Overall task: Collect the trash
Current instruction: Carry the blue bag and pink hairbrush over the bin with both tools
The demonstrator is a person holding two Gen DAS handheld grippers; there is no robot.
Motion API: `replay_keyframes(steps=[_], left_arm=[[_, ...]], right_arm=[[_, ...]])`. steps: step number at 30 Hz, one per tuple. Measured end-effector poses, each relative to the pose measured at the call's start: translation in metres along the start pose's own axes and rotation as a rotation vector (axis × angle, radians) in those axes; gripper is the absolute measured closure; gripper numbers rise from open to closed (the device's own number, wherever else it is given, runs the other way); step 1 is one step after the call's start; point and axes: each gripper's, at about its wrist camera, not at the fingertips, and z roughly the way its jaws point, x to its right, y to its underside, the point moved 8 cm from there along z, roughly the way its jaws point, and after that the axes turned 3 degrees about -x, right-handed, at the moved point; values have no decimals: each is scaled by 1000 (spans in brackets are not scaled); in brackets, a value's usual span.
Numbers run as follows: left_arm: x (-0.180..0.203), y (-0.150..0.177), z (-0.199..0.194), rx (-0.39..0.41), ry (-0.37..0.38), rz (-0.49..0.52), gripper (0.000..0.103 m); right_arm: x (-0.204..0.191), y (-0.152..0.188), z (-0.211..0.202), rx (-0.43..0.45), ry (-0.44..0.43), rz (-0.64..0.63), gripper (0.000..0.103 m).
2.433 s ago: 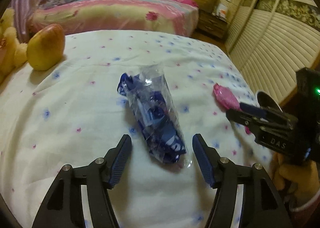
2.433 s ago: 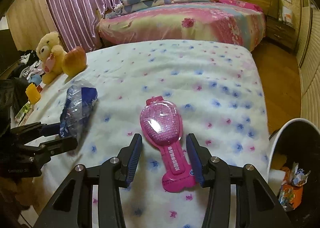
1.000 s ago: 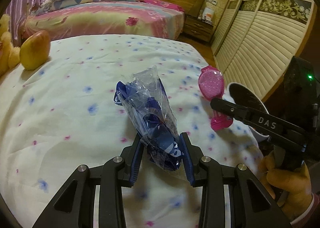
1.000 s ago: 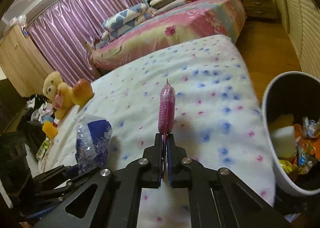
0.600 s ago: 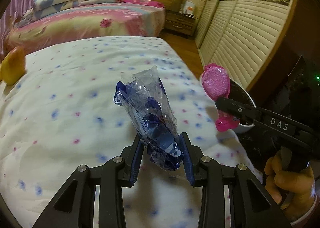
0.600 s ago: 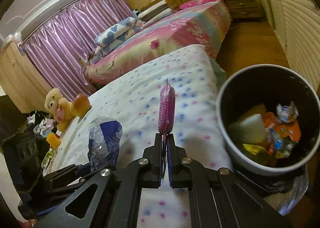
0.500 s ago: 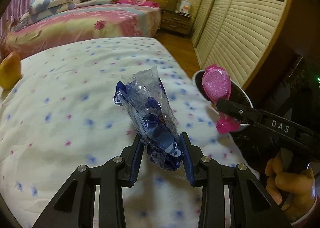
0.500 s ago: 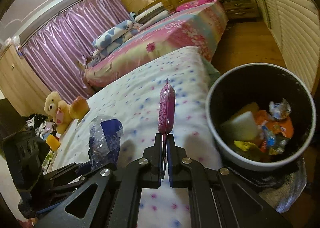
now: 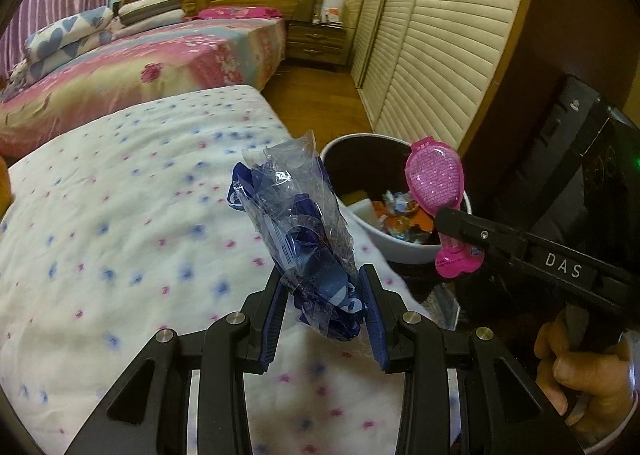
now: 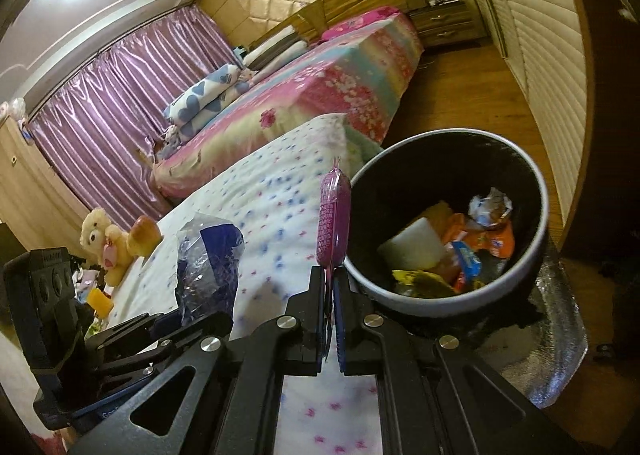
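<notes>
My left gripper is shut on a crumpled blue and clear plastic bag and holds it above the edge of the spotted bed. My right gripper is shut on a flat pink plastic package, held edge-on beside the rim of the round trash bin. In the left wrist view the pink package hangs over the bin, clamped in the right gripper. The bin holds wrappers and a white block. The bag also shows in the right wrist view.
A second bed with pillows stands behind, a wooden nightstand beside it. Slatted wardrobe doors run along the right. A teddy bear and an apple-shaped toy sit at the spotted bed's far end. Wooden floor surrounds the bin.
Both grippers have carried their loads to the right, off the bed toward the bin. The bin now sits closer and larger in both views, with the pink package at its rim.
</notes>
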Motion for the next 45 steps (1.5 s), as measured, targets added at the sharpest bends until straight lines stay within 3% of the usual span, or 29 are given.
replay_keyframes(steps=[45], left_arm=[[47,-35,47,-25,15,102,68]], right_arm=[[54,-28,-13,45,65,70,99]])
